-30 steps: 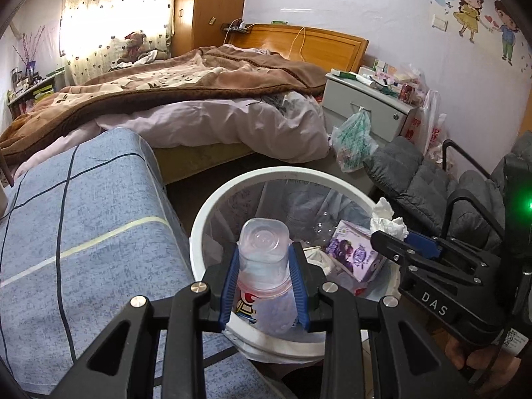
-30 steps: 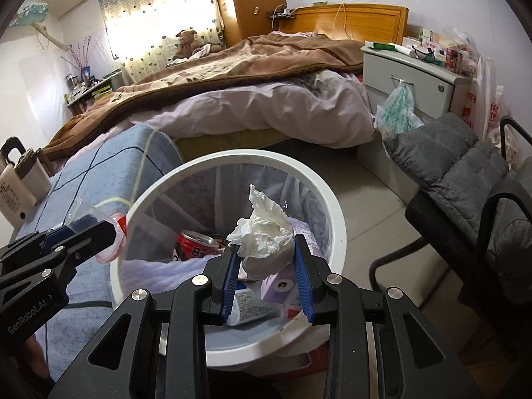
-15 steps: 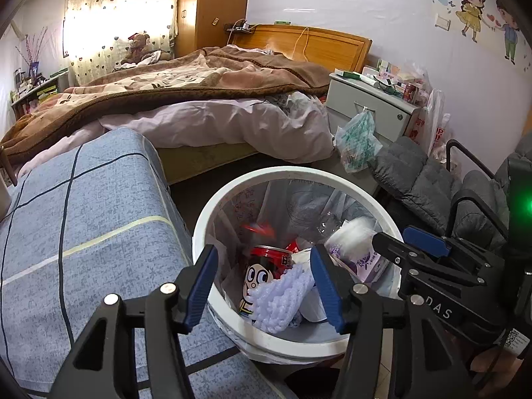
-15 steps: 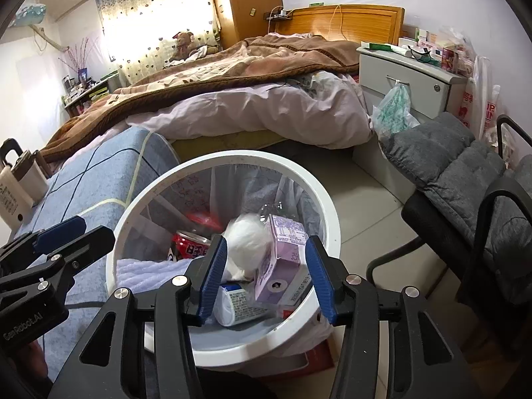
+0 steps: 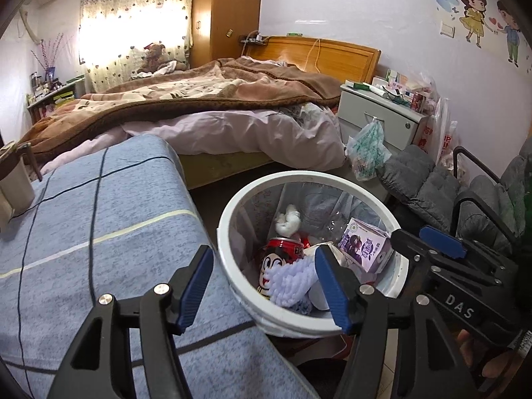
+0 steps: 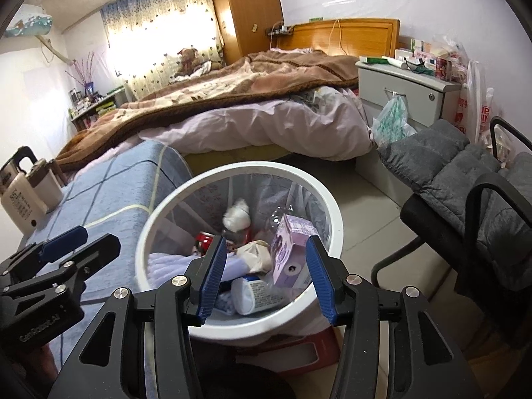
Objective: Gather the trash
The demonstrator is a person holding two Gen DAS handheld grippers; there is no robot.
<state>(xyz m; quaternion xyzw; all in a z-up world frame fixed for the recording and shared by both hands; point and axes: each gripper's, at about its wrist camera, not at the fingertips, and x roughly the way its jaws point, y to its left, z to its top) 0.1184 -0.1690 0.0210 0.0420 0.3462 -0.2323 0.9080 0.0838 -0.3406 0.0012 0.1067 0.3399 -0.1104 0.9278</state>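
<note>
A white bin lined with a clear bag stands on the floor below both grippers. In it lie a red can, a purple carton, a crumpled white tissue and a plastic bottle. My left gripper hangs over the bin's near left rim, its jaws opening with nothing between them. My right gripper stands open above the bin, also holding nothing. Each gripper shows in the other's view: the right gripper beside the bin's right side, the left gripper by its left side.
A blue checked cover lies over the surface left of the bin, with white jugs on it. Behind stands a bed, a grey bedside cabinet and a black chair with grey cushions at the right.
Both grippers opened. The bottle left my left gripper and the tissue left my right one, and both now lie in the bin. Both grippers drew back a little.
</note>
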